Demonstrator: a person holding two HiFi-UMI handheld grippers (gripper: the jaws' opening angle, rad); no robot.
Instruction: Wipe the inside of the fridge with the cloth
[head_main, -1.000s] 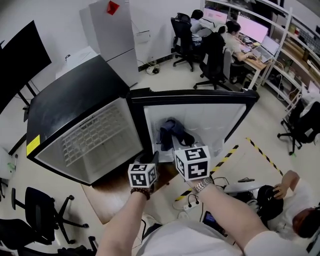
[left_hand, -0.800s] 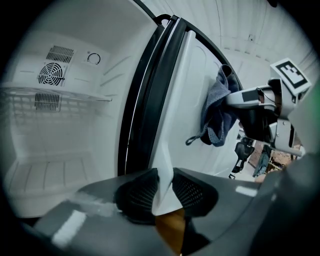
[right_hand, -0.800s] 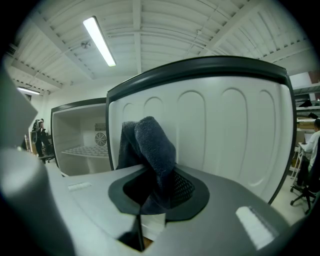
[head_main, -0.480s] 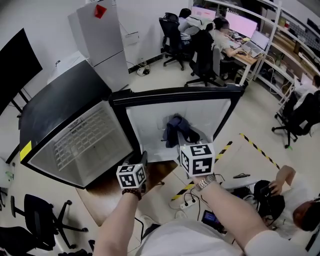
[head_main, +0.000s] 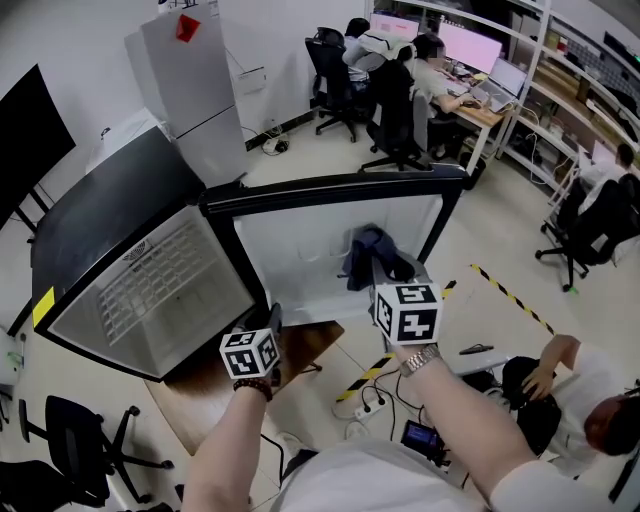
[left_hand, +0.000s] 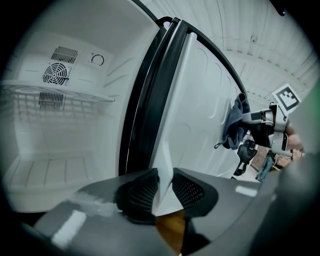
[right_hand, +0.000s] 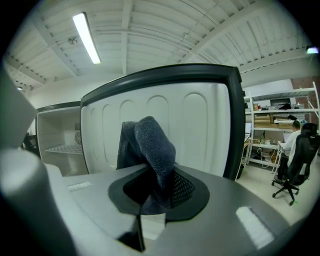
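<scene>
Fridge: a small black fridge (head_main: 110, 215) stood on the floor with its door swung open.
Inside: white walls and a wire shelf (left_hand: 50, 97) – a round fan grille sat on the back wall above it.
Fridge door: the fridge door (head_main: 300, 250) had a white inner side that faced the person, with a black rim around it.
Cloth: the dark blue cloth (head_main: 372, 250) was bunched up against the white inner side of the door, a bit right of its middle in the head view and near its top edge.
Right gripper: the right gripper (head_main: 385, 272) had its fingers closed on the cloth, which stuck up in a lump above them.
Left gripper: the left gripper (left_hand: 164, 187) was at the bottom edge of the door, near the hinge side – its fingers were narrow and pinched the white edge between them.
Far side of the room: people sat at desks with screens.
</scene>
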